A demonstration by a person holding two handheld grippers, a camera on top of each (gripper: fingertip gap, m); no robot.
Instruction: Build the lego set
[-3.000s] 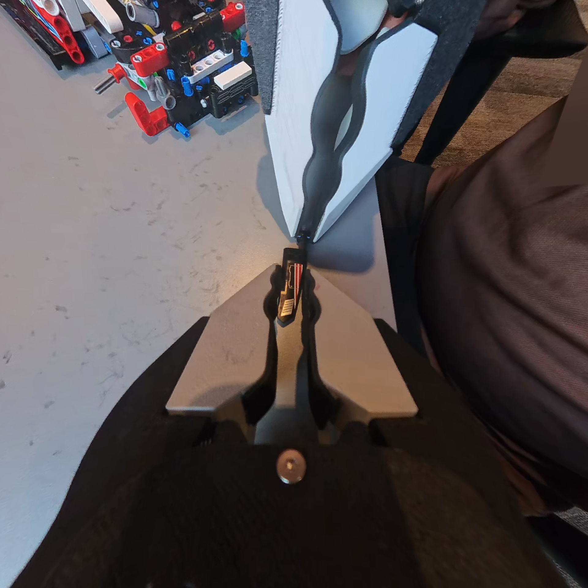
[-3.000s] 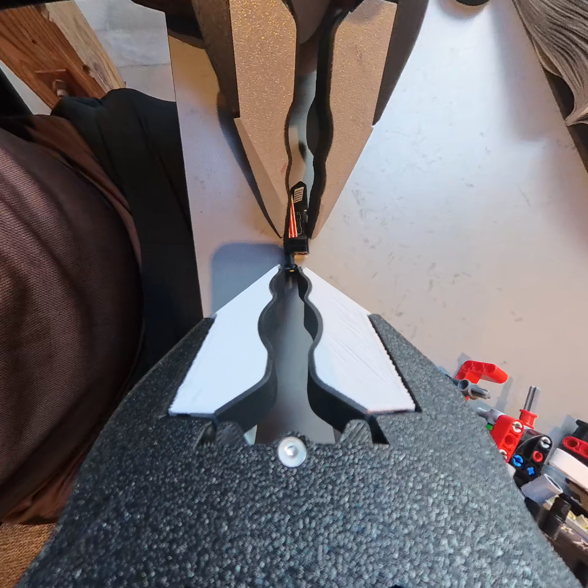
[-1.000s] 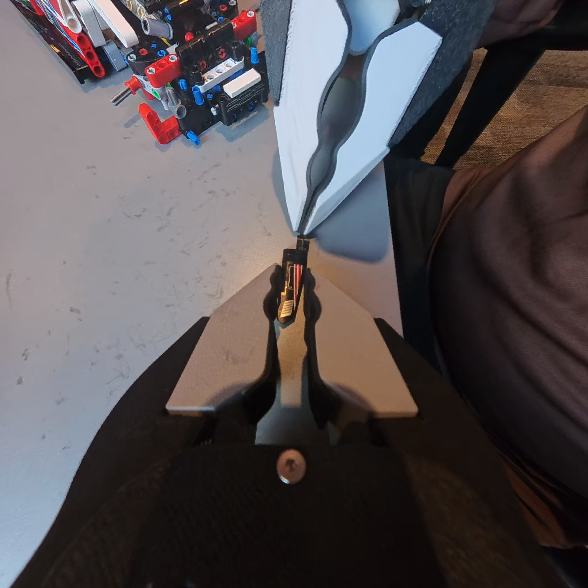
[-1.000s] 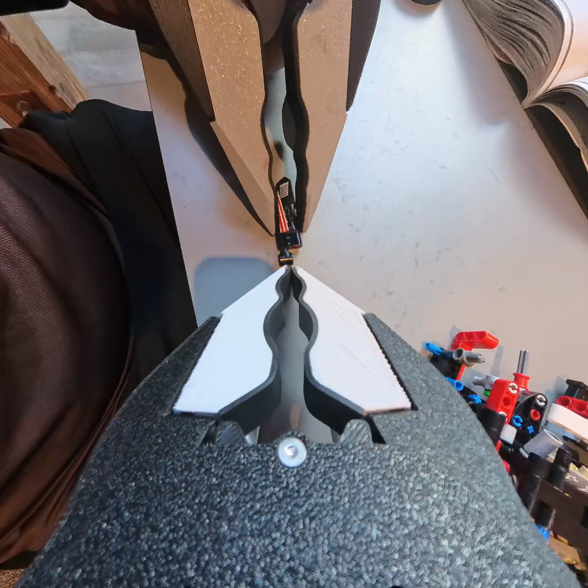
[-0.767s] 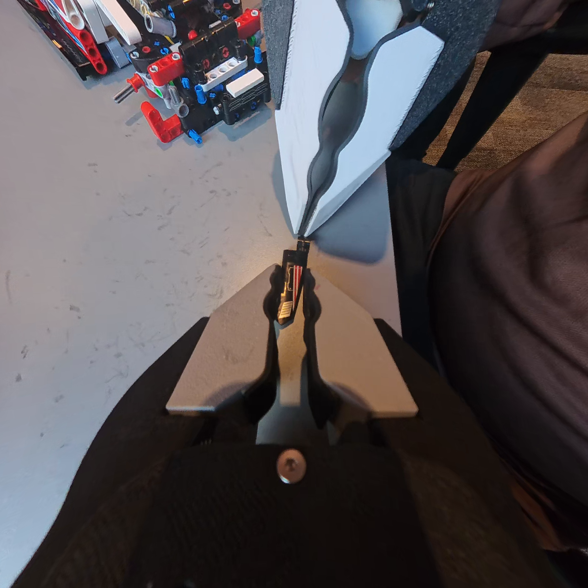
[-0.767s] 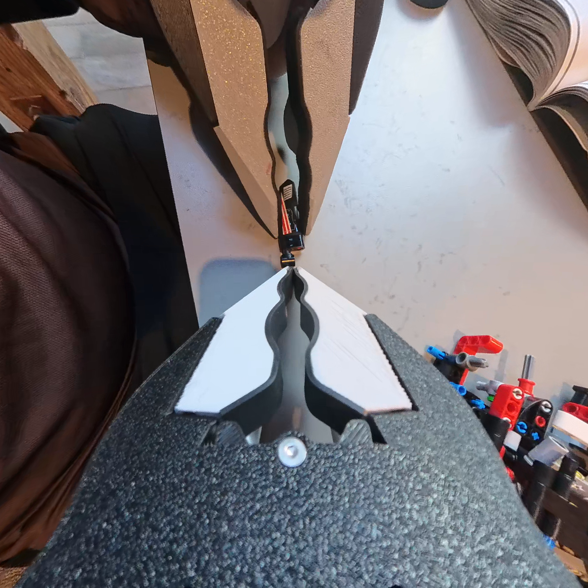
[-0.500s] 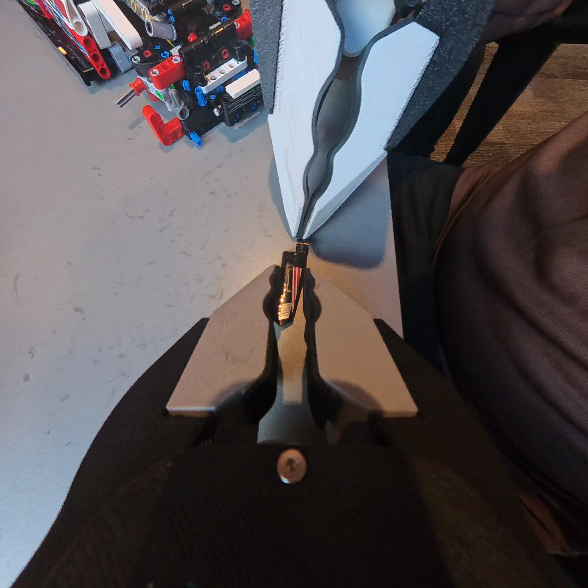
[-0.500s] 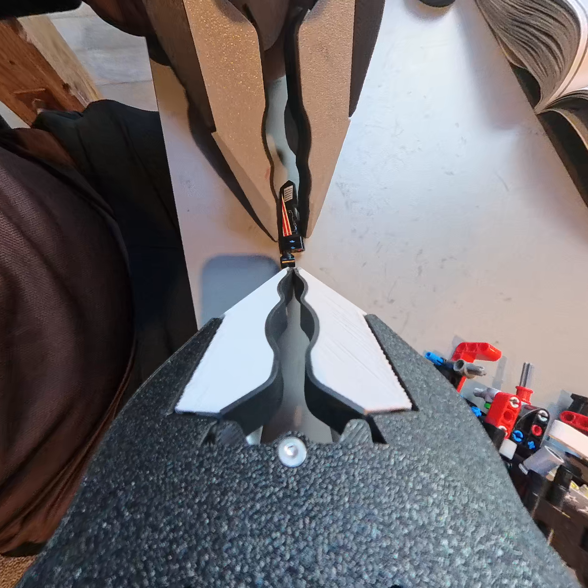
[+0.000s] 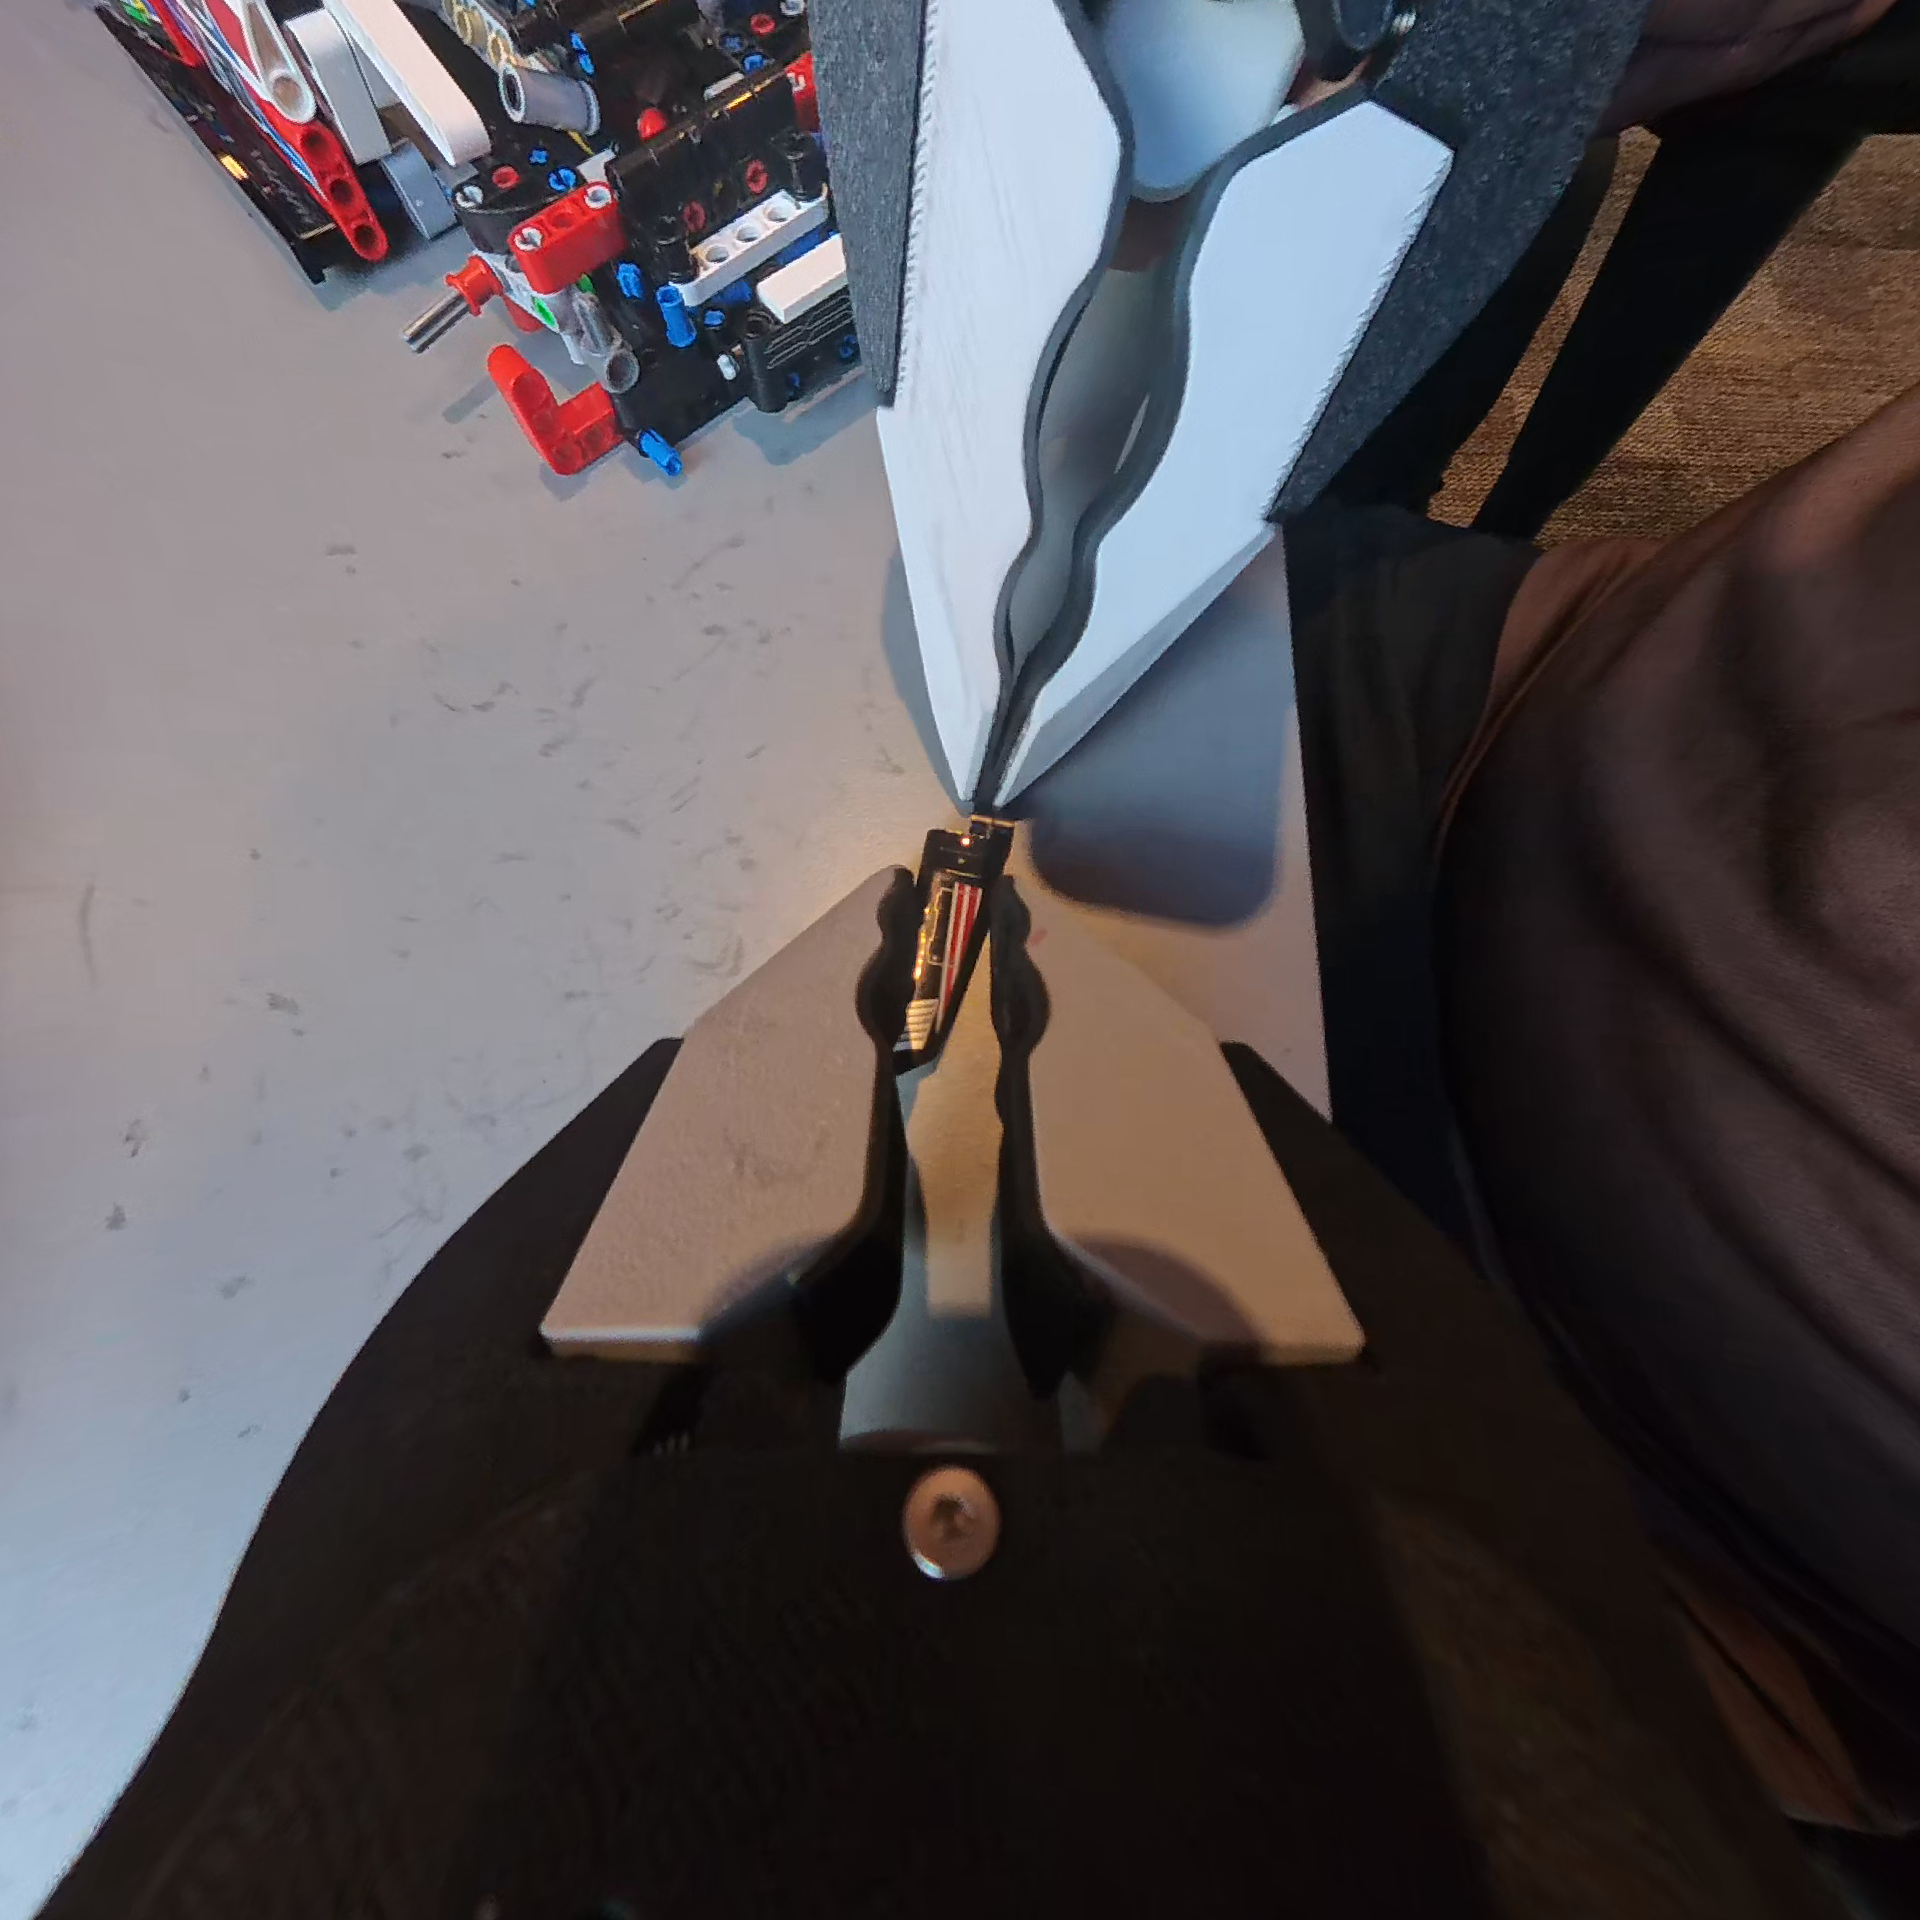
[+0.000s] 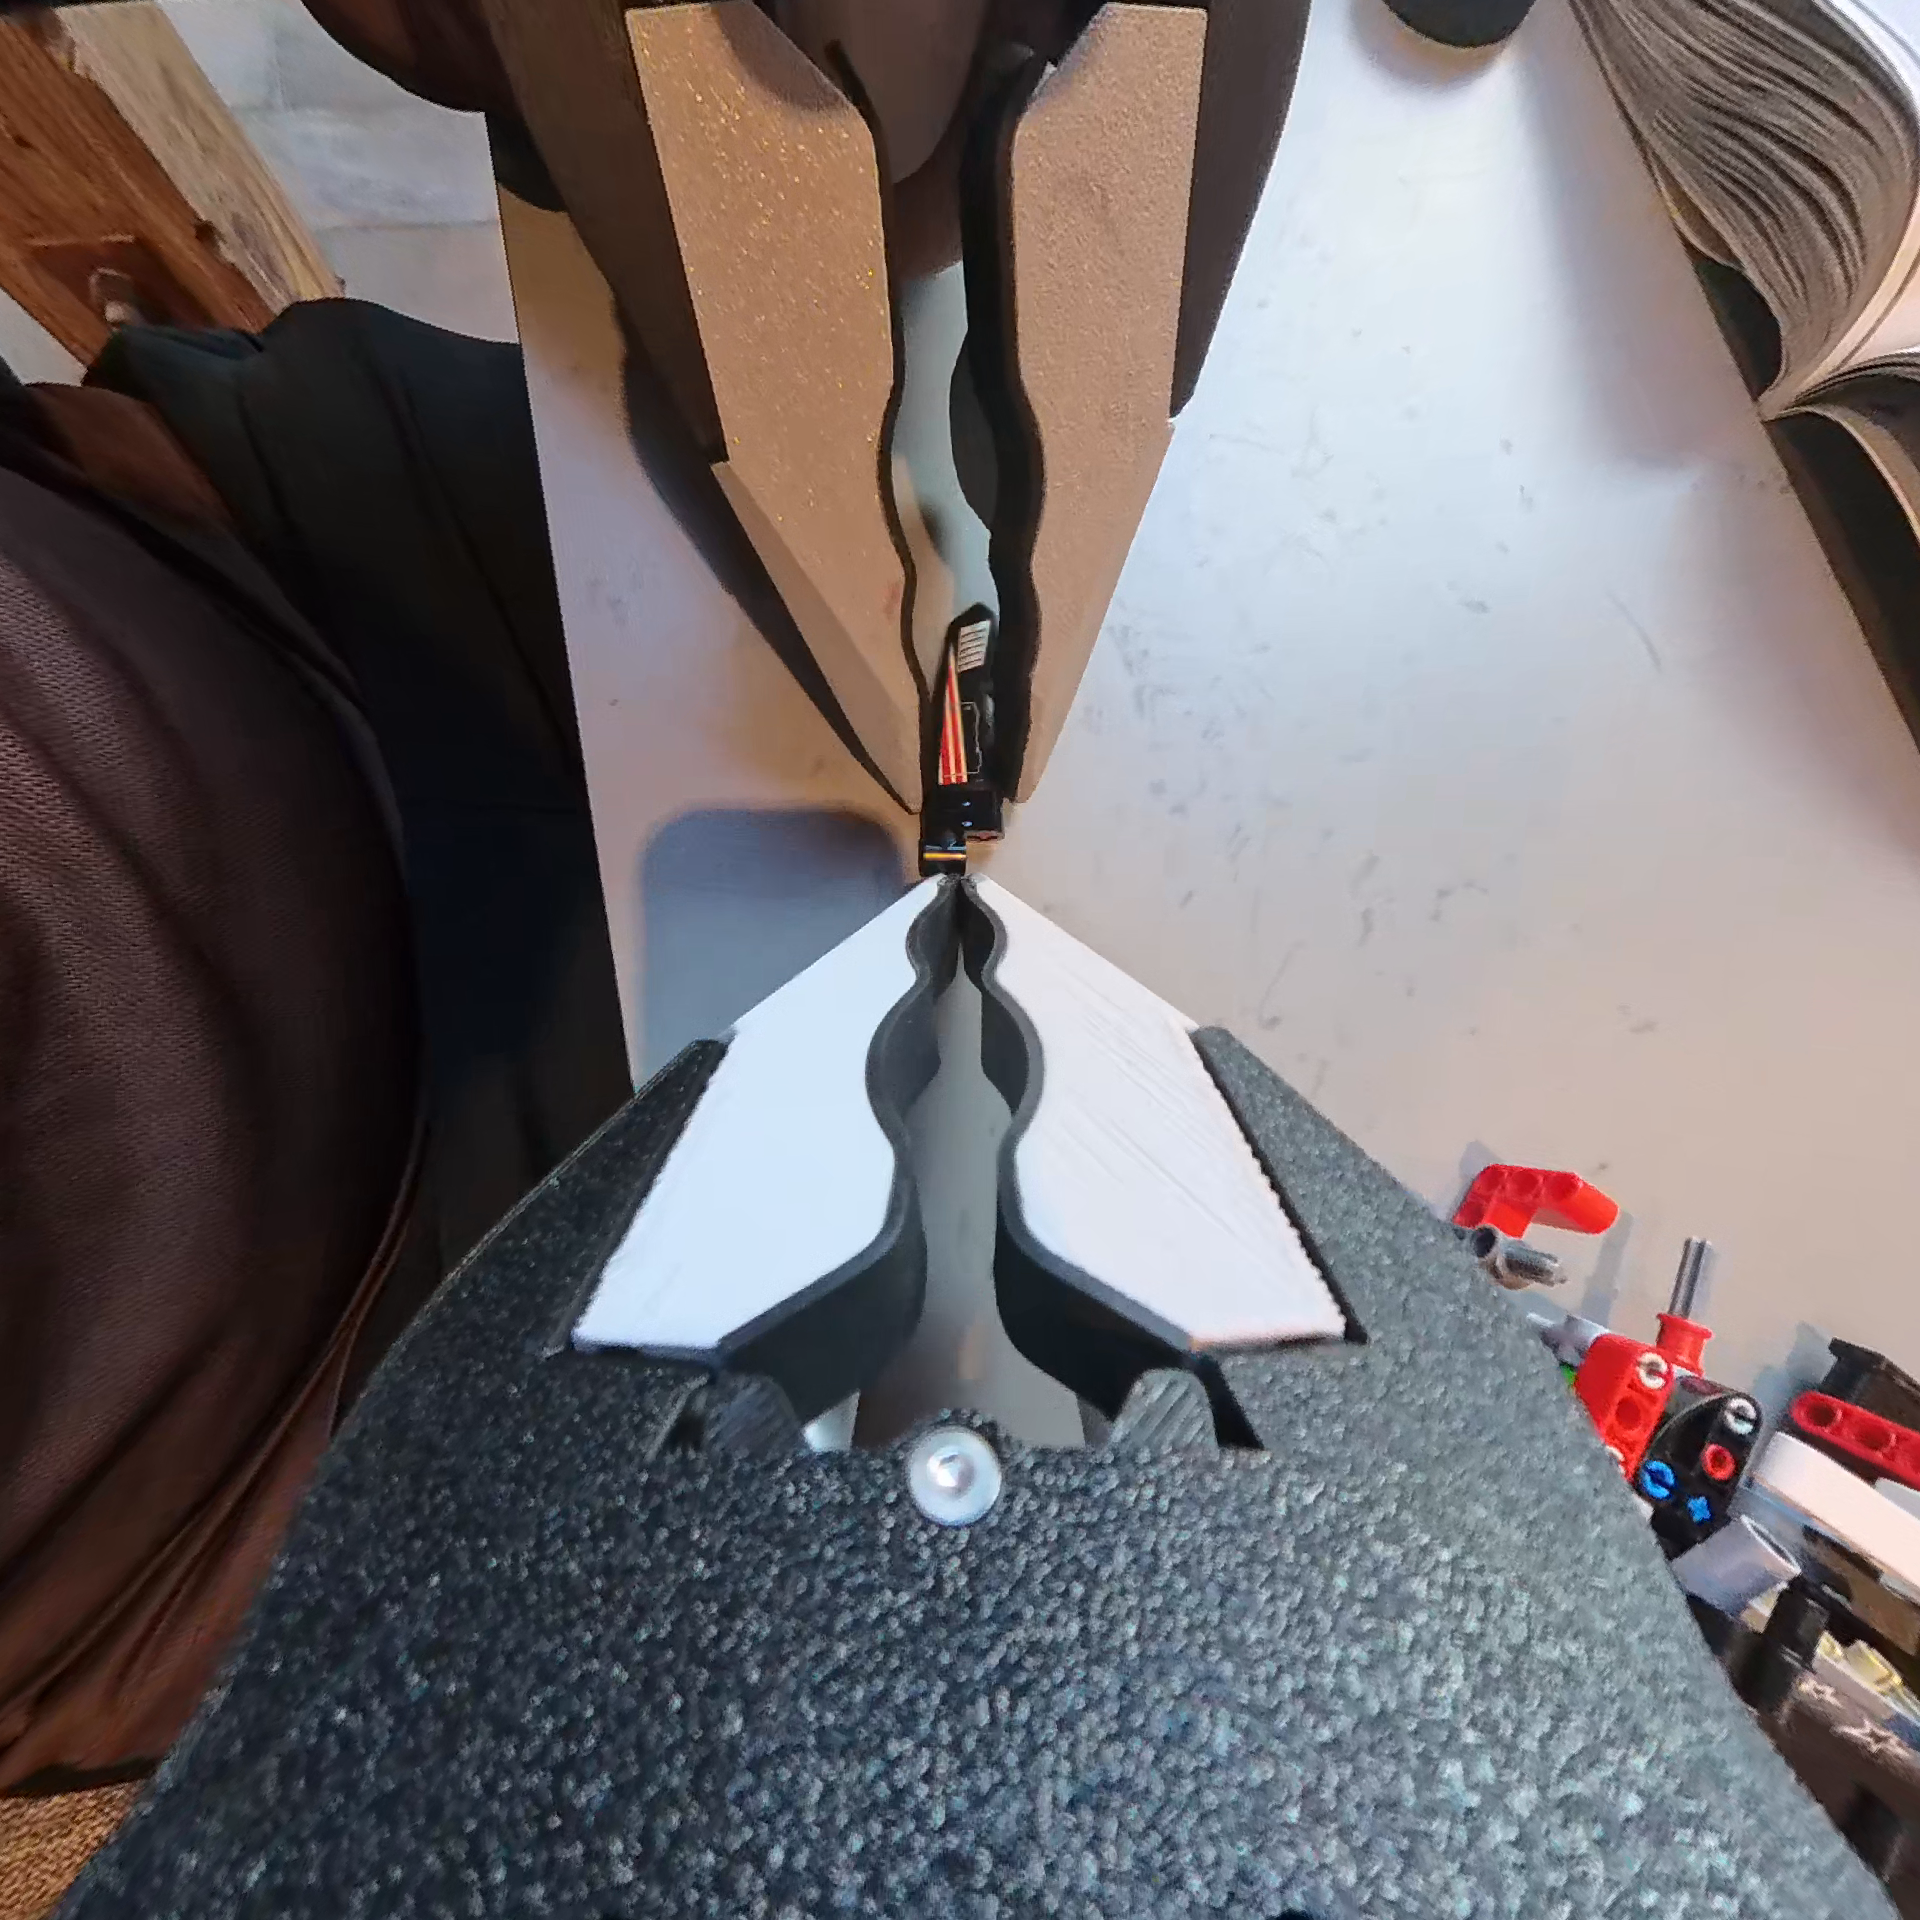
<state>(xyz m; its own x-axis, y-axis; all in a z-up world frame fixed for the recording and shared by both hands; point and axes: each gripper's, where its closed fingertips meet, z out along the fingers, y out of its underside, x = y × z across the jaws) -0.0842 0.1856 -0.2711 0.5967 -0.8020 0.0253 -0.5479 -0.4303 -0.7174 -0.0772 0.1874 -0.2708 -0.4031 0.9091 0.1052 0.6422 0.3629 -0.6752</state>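
While my left gripper (image 9: 943, 914) pinches the small black stickered piece (image 9: 940, 961) over the table's (image 9: 364, 779) near edge, my right gripper (image 10: 954, 883) is pressed together, its tips at the pin (image 10: 943, 858) jutting from that piece at 12 o'clock; whether they grip it I cannot tell. Three seconds ago they looked clamped on it, so I judge the pin seated. Since then the half-built model (image 9: 665, 260) has slid from 11 toward 12 o'clock.

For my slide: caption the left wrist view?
Left gripper clamps a small black piece; right gripper meets its tip.
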